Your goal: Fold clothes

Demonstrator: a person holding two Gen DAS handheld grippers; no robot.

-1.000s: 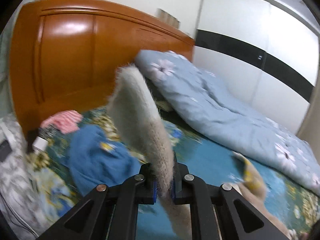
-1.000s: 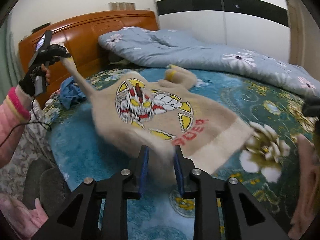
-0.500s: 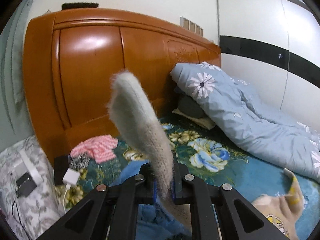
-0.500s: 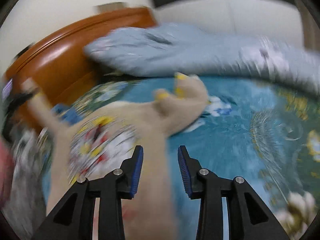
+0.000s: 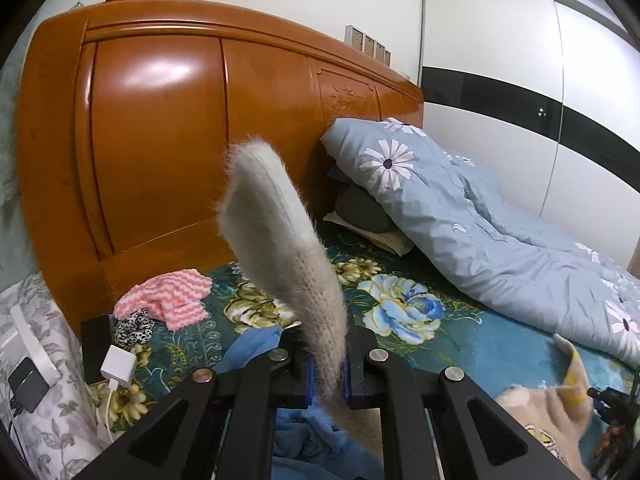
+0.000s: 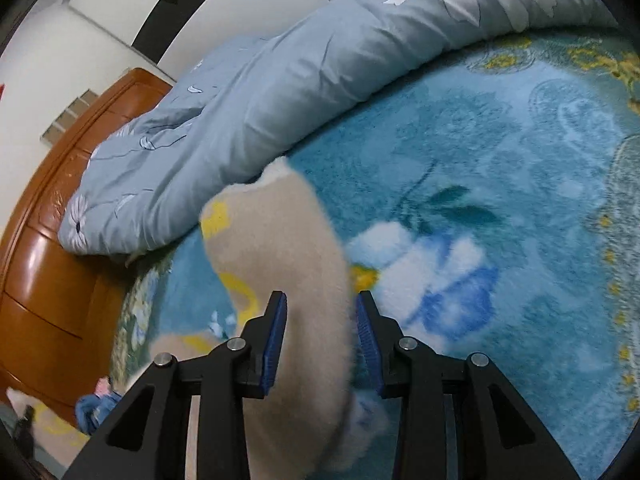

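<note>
In the left wrist view, the left gripper (image 5: 327,376) is seen with its jaws closed tightly on a fuzzy cream knitted sleeve (image 5: 280,248) of the beige sweater, which is pinched between the blue pads and stands up and away from the jaws, its rounded cuff end raised in front of the glossy orange wooden headboard (image 5: 160,140). Below the jaws a crumpled blue garment (image 5: 256,344) is seen on the teal floral bedspread (image 5: 404,312). A pink-and-white zigzag striped cloth (image 5: 168,296) lies near the foot of the headboard, with a white charger block (image 5: 118,366) just beside a dark phone at the left. A pale blue quilt with white flowers (image 5: 460,224) is heaped along the right side of the bed. At the lower right, the body of the beige sweater with yellow print (image 5: 552,412) is spread on the bedspread.

In the right wrist view, the right gripper (image 6: 322,340) is shown with its jaws parted. The other beige sleeve with yellow markings (image 6: 280,248) runs between the blue pads. It appears to touch neither pad; motion blur prevents certainty. The sleeve lies over the bedspread (image 6: 500,160), with the quilt (image 6: 280,80) beyond it and the headboard (image 6: 48,272) at the left.
</note>
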